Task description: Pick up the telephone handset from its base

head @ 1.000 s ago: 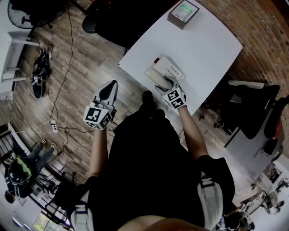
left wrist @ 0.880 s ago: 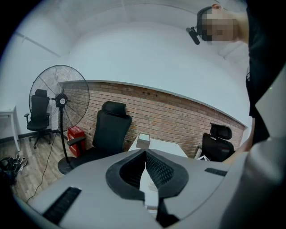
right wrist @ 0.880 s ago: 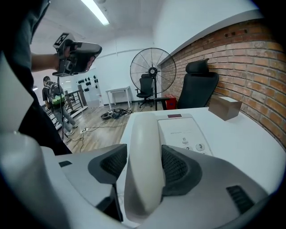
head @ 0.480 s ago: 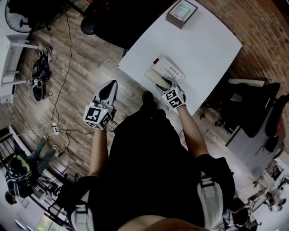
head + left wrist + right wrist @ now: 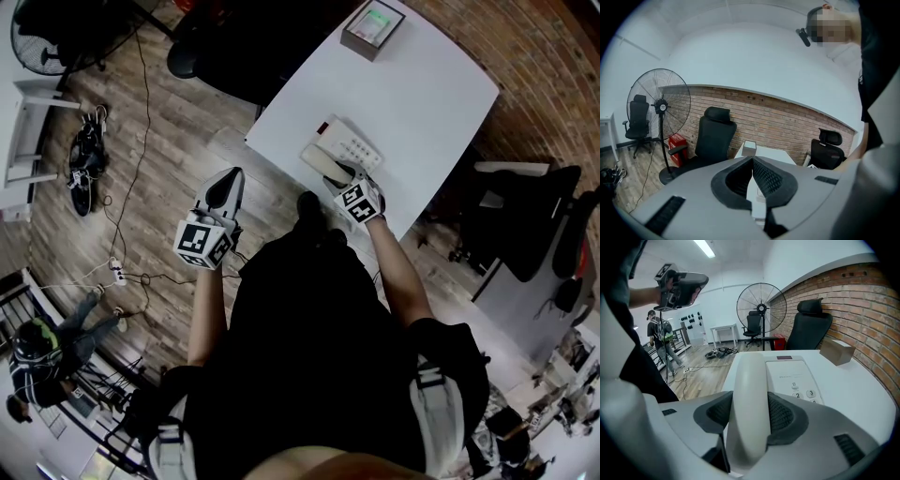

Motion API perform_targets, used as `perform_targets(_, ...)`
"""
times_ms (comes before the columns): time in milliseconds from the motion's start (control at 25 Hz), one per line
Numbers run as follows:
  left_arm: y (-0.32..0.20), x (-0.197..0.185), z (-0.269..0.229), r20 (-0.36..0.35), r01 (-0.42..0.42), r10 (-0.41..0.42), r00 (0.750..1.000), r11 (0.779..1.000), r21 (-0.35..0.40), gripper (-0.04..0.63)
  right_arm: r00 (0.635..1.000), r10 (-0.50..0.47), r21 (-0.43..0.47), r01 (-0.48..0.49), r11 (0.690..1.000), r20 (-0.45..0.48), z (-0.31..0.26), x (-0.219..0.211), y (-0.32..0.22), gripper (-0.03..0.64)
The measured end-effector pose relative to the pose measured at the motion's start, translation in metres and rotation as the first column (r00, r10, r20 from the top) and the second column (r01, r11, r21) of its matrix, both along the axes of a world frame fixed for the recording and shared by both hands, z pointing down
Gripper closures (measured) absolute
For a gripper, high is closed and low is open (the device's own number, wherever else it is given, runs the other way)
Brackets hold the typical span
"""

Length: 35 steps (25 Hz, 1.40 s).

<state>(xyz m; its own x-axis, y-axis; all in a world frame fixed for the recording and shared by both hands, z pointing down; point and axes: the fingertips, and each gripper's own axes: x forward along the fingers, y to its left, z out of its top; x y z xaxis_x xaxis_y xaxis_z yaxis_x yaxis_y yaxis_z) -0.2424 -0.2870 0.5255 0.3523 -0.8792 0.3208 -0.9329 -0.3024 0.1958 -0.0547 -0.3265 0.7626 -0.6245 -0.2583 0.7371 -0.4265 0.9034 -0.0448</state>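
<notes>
In the head view, the right tool (image 5: 345, 178) is seen lowered onto the handset (image 5: 328, 161), which lies on the phone base (image 5: 349, 145) close to the near edge of the white worktop (image 5: 422, 103). The left tool (image 5: 225, 185) is held off the worktop's near-left corner, above the wooden floor (image 5: 159, 159), well apart from the phone. A small box (image 5: 373, 28) is set at the far corner of the worktop.

In the left gripper view, the left tool's jaws are seen pressed together at the tips, with nothing between them. A standing fan (image 5: 658, 105) and a black office chair (image 5: 712, 136) are seen past the worktop.

In the right gripper view, the right tool is clenched on the handset, and both pads are pressed against its sides. The handset is laid along the left side of the phone base, with the keypad just beside it.
</notes>
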Motion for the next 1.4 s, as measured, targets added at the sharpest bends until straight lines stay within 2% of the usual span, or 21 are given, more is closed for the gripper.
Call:
perform_targets(760,0.012,0.018,-0.011,-0.002,-0.005,0.005,1.000,1.000,0.023,0.575,0.999,0.001,0.018,-0.002,1.000,0.048,-0.025,0.009,0.008,0.407)
perform_targets(1400,0.028,0.053,-0.022,-0.006,-0.042,0.042,0.999,0.998,0.048,0.575,0.995,0.030,0.051,-0.035,0.998,0.096,-0.057,0.035,0.022,0.408)
